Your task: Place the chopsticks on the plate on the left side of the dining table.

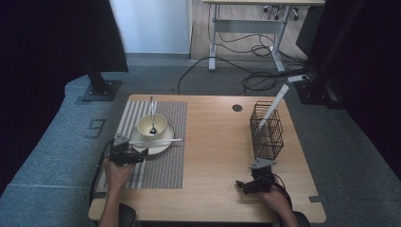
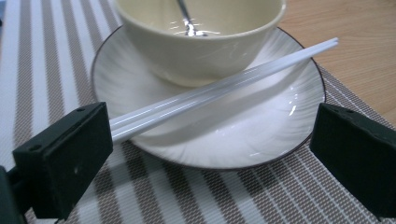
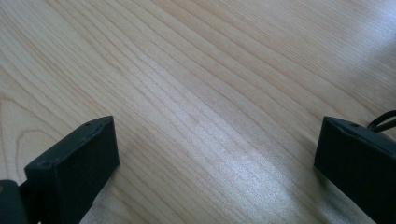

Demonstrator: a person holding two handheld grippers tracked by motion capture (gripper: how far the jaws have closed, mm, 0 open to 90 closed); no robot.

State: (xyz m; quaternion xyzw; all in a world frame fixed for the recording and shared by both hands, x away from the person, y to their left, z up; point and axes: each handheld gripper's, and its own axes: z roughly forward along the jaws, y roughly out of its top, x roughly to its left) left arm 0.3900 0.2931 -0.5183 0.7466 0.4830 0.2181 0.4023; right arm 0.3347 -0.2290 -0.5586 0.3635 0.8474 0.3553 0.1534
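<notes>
Left gripper view: white chopsticks (image 2: 219, 88) lie across glossy white plate (image 2: 280, 126) at frame centre, leaning on cream bowl (image 2: 201, 51) w/ metal spoon (image 2: 187, 21) inside; striped woven mat (image 2: 154, 196) beneath. Left gripper (image 2: 205, 154) jaws wide, one beside chopstick ends. High view: wire basket (image 1: 267, 130) right of centre; right gripper (image 1: 250, 185) lower right, wide open over bare wood table (image 1: 213, 142).

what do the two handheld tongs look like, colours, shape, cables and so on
Both tongs are black, each with two blocky rectangular jaws with small screw holes. The left tongs and right tongs each carry a grey three-cornered plate on top. A dark cable trails from each. The forearms are bare, with no sleeves in view.
</notes>
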